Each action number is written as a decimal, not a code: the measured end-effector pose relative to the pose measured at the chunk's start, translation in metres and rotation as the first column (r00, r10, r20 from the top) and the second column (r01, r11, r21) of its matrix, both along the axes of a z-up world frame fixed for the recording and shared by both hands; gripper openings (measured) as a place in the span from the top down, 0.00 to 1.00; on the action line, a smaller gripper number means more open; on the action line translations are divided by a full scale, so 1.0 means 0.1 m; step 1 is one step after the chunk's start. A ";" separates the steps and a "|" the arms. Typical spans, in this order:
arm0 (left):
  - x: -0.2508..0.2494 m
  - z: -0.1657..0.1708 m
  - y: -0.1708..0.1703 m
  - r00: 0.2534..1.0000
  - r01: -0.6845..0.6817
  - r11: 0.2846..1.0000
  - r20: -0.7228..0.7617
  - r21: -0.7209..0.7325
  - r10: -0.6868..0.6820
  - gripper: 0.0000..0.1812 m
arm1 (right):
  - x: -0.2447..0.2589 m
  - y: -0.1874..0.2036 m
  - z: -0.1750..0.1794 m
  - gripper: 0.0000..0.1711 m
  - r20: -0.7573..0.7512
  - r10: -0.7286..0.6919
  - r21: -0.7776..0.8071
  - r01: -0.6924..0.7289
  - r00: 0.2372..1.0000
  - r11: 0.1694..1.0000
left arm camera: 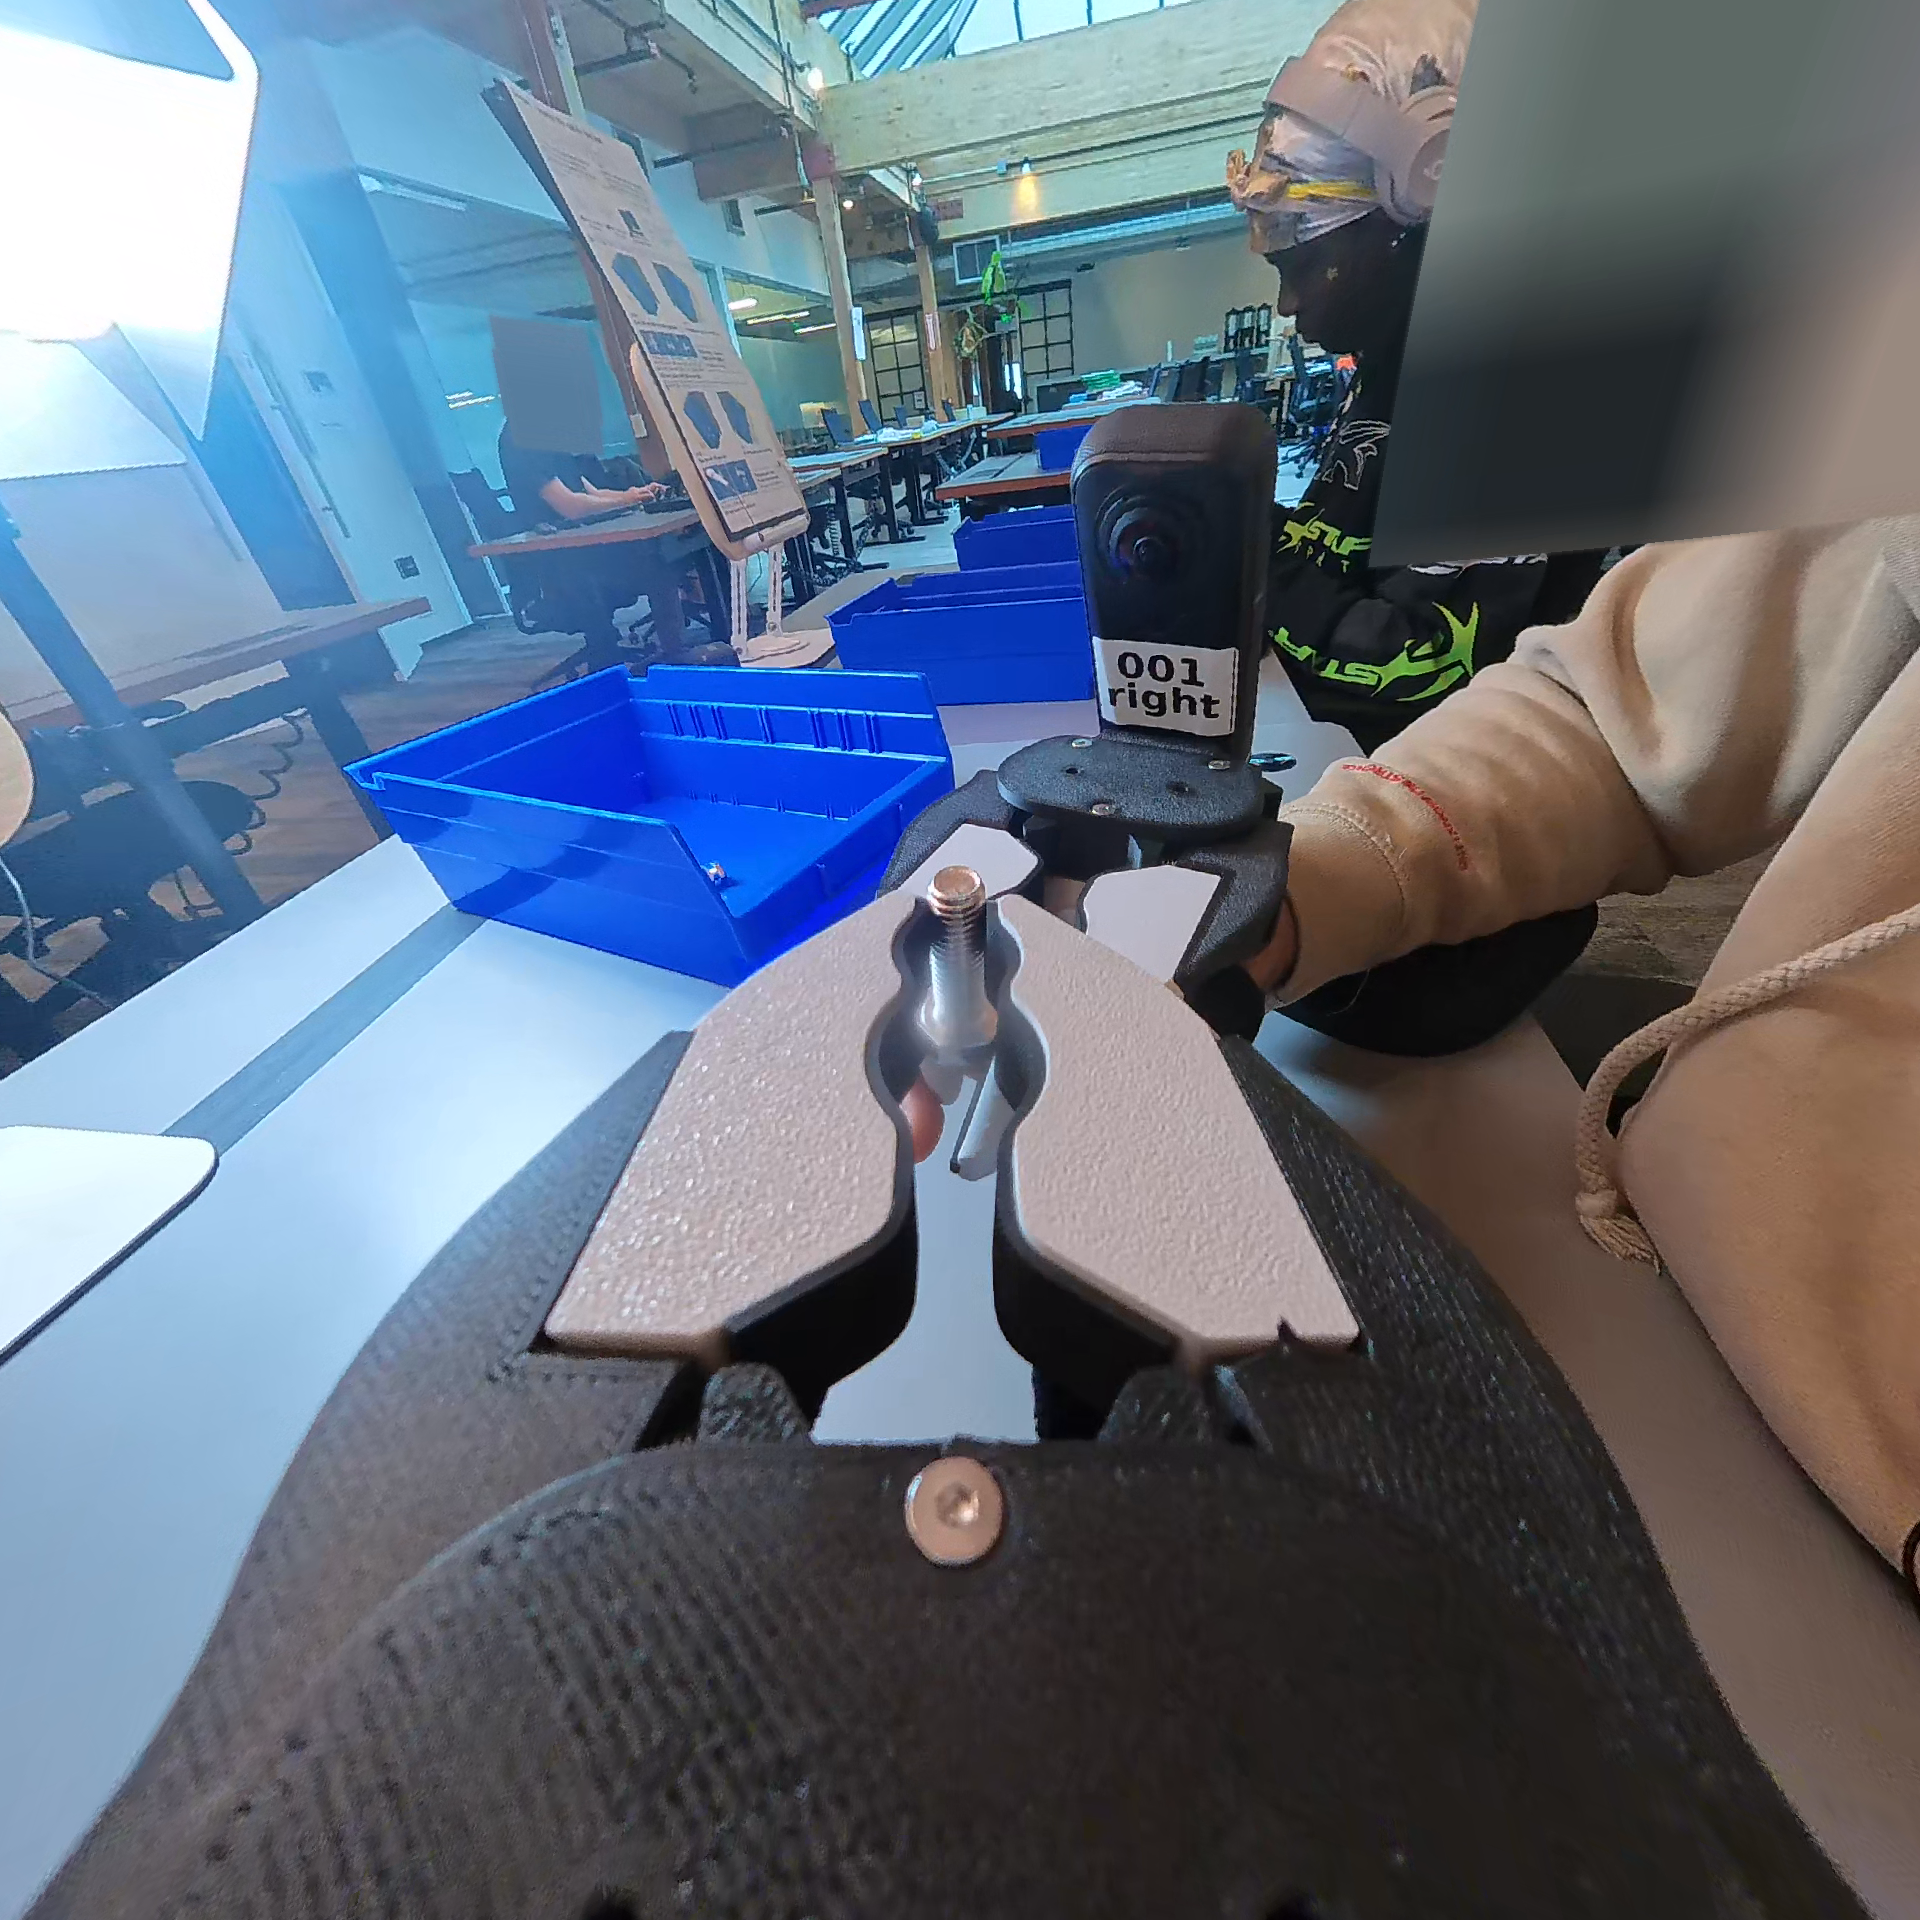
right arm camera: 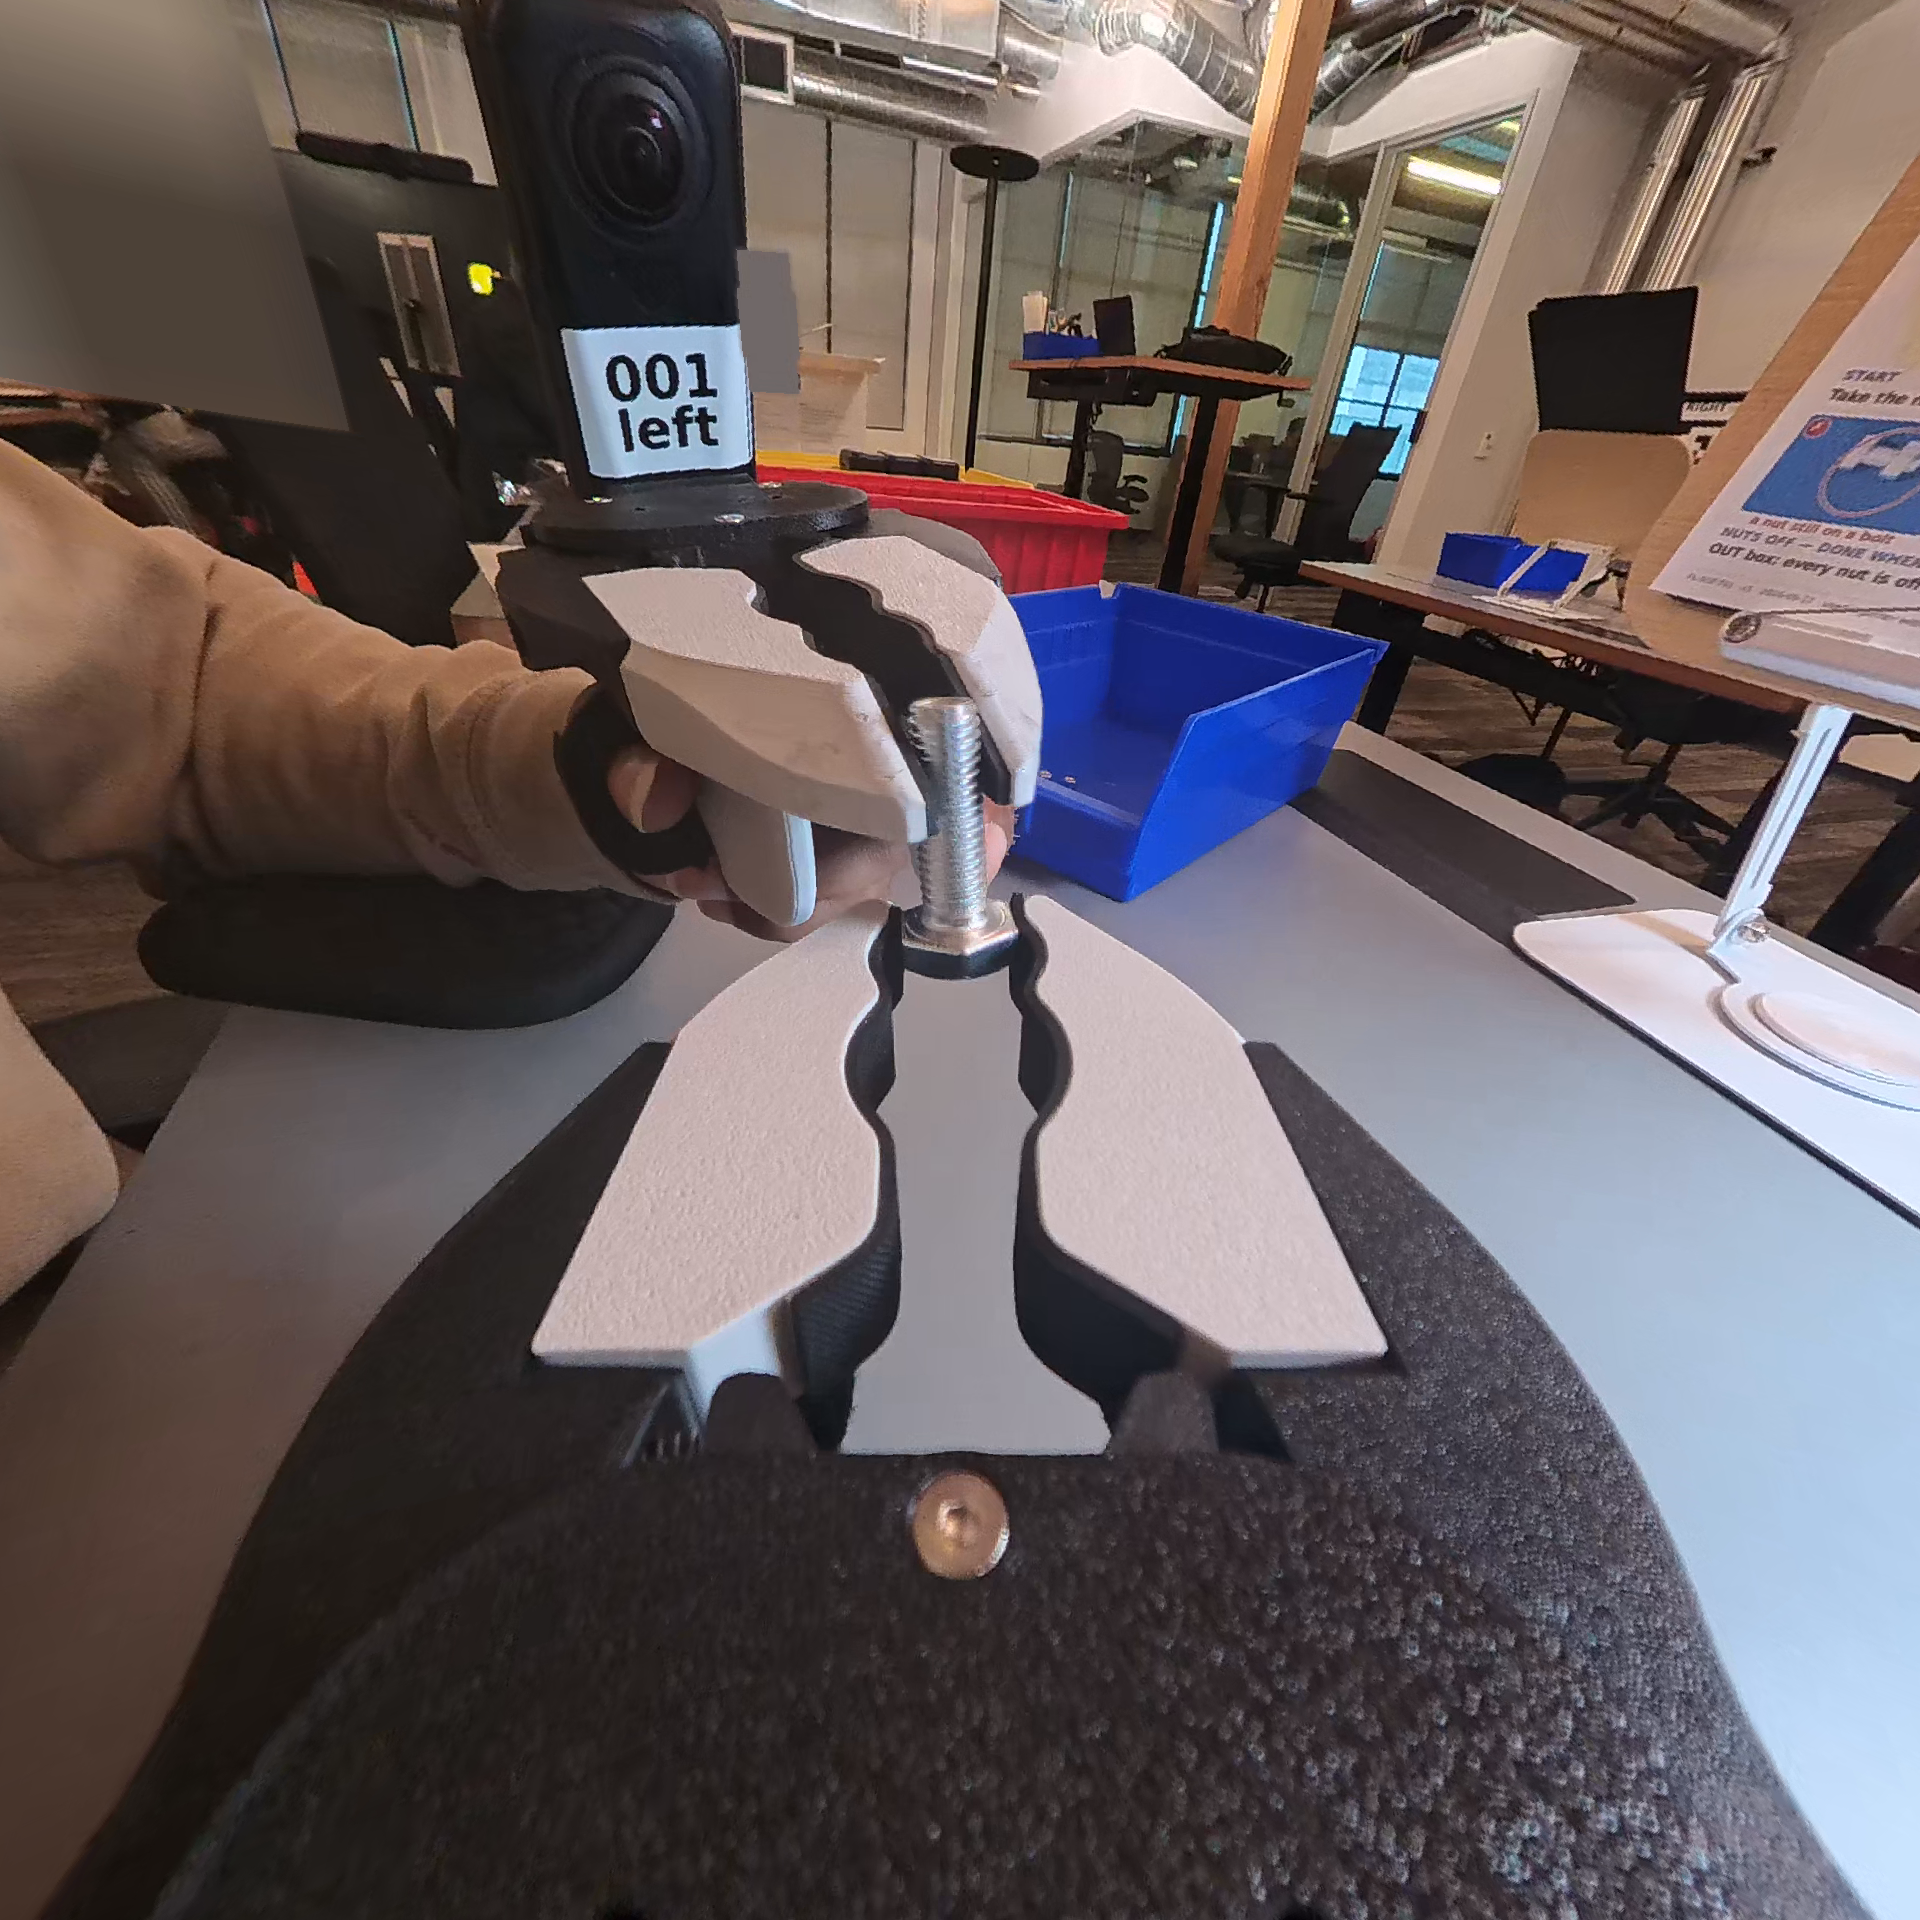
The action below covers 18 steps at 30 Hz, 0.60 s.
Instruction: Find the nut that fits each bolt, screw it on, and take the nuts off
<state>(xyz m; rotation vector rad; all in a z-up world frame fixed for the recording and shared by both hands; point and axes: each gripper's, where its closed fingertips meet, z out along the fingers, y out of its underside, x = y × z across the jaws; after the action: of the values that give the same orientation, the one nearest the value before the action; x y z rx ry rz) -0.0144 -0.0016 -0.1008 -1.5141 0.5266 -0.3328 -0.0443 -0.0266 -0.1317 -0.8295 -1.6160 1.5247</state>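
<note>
- Bolt (right arm camera: 951, 821) is sitting between the two grippers, up off the grey table (right arm camera: 1403, 1091), and its long axis runs pretty much vertical in the right wrist view.
- Threaded end points up, and the square head/nut end (right arm camera: 956, 940) points down. Honestly can't tell if that square piece is the bolt's own head or a nut threaded on.
- Left gripper (right arm camera: 961, 753) comes in from the left side of the right wrist view, and its pale fingers (right arm camera: 769, 717) are clamped tight around the upper threads.
- From the left wrist view the same bolt (left arm camera: 954, 966) runs away from the camera along the fingers, with its flat threaded tip poking past the fingertips of the left gripper (left arm camera: 956, 925).
- Right gripper (right arm camera: 956, 951) has its tips pinched in narrow on either side of that square piece at the bottom, and it looks like they're touching it, so it's gripping there.
- Right gripper also shows in the left wrist view (left arm camera: 1049, 883), just behind the bolt tip.
- Blue bin (right arm camera: 1226, 790) sits on the table a bit beyond the grippers, open side facing them.
- White stand (right arm camera: 1787, 821) with a printed card is off to the right edge of the table.
</note>
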 end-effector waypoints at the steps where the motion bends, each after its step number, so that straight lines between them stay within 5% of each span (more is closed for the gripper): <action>1: 0.00 0.00 0.00 1.000 0.000 1.000 -0.002 0.000 0.000 0.95 | 0.00 0.00 0.00 0.89 0.000 -0.002 0.004 0.002 1.000 1.000; 18: 0.01 -0.03 0.01 1.000 0.005 1.000 -0.010 -0.007 -0.005 0.95 | 0.00 0.00 -0.02 0.89 0.007 0.003 0.006 -0.003 1.000 1.000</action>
<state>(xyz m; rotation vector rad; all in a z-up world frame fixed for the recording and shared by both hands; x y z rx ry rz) -0.0137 -0.0010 -0.1041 -1.5223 0.5379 -0.3315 -0.0447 -0.0268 -0.1337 -0.8308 -1.6270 1.5194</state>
